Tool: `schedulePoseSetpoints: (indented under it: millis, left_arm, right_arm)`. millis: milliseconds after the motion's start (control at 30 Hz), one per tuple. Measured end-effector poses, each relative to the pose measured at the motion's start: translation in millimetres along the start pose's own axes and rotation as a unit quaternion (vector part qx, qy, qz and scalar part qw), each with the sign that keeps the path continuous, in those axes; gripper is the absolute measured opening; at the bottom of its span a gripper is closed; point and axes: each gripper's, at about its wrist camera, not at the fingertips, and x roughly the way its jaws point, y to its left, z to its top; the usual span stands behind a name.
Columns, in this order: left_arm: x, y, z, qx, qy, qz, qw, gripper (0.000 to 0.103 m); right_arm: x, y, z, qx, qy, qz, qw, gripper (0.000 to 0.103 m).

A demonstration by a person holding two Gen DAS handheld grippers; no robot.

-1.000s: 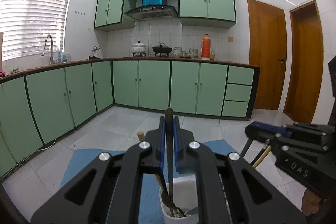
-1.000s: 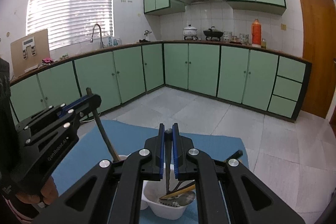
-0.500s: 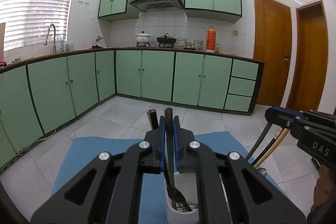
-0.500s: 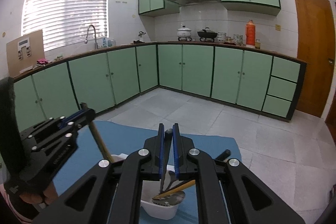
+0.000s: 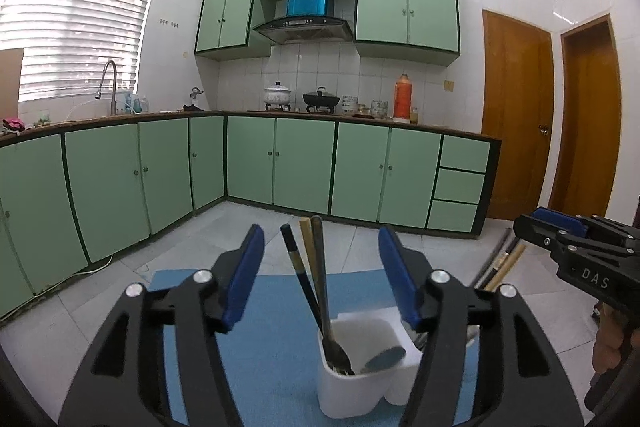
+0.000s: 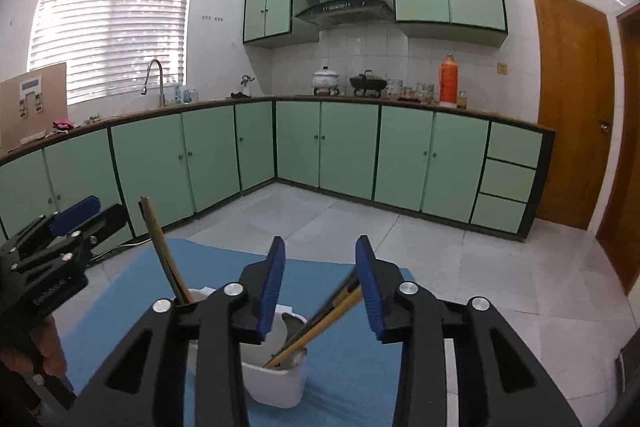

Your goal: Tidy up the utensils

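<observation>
Both claws, left (image 5: 320, 279) and right (image 6: 320, 283), gape above one white holder (image 5: 360, 375).

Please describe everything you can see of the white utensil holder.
The white utensil holder looks like smooth plastic with rounded lobes, apparently more than one compartment. It stands upright on the blue mat. A dark spoon and chopsticks lean inside one compartment; other chopsticks lean in another. Neither open gripper touches it.
</observation>
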Motion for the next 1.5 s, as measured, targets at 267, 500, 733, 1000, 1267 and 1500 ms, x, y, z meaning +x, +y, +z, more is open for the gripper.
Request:
schedulePoseSetpoints:
  millis: [267, 500, 733, 1000, 1267, 1500]
  left_arm:
    - [-37, -1, -11, -0.006, 0.001, 0.006, 1.0000, 0.081]
    - [-68, 1, -32, -0.015, 0.014, 0.010, 0.9997, 0.090]
    - [-93, 6, -57, -0.022, 0.039, 0.017, 0.9988, 0.097]
    - [-115, 5, -80, -0.016, 0.076, 0.026, 0.9967, 0.098]
    - [-135, 1, -103, -0.018, 0.125, 0.017, 0.9918, 0.098]
    - [-154, -6, -114, -0.014, 0.140, 0.015, 0.9899, 0.098]
  right_arm:
    - [-38, -2, -14, 0.001, -0.025, -0.011, 1.000, 0.060]
    - [-67, -6, -45, 0.017, -0.021, -0.017, 0.999, 0.075]
    - [-96, -8, -75, 0.026, -0.011, -0.023, 0.999, 0.090]
    - [-117, -11, -101, 0.036, 0.015, -0.030, 0.999, 0.095]
    - [-129, 3, -126, 0.040, 0.063, -0.019, 0.997, 0.095]
    - [-136, 23, -132, 0.027, 0.105, 0.005, 0.994, 0.095]
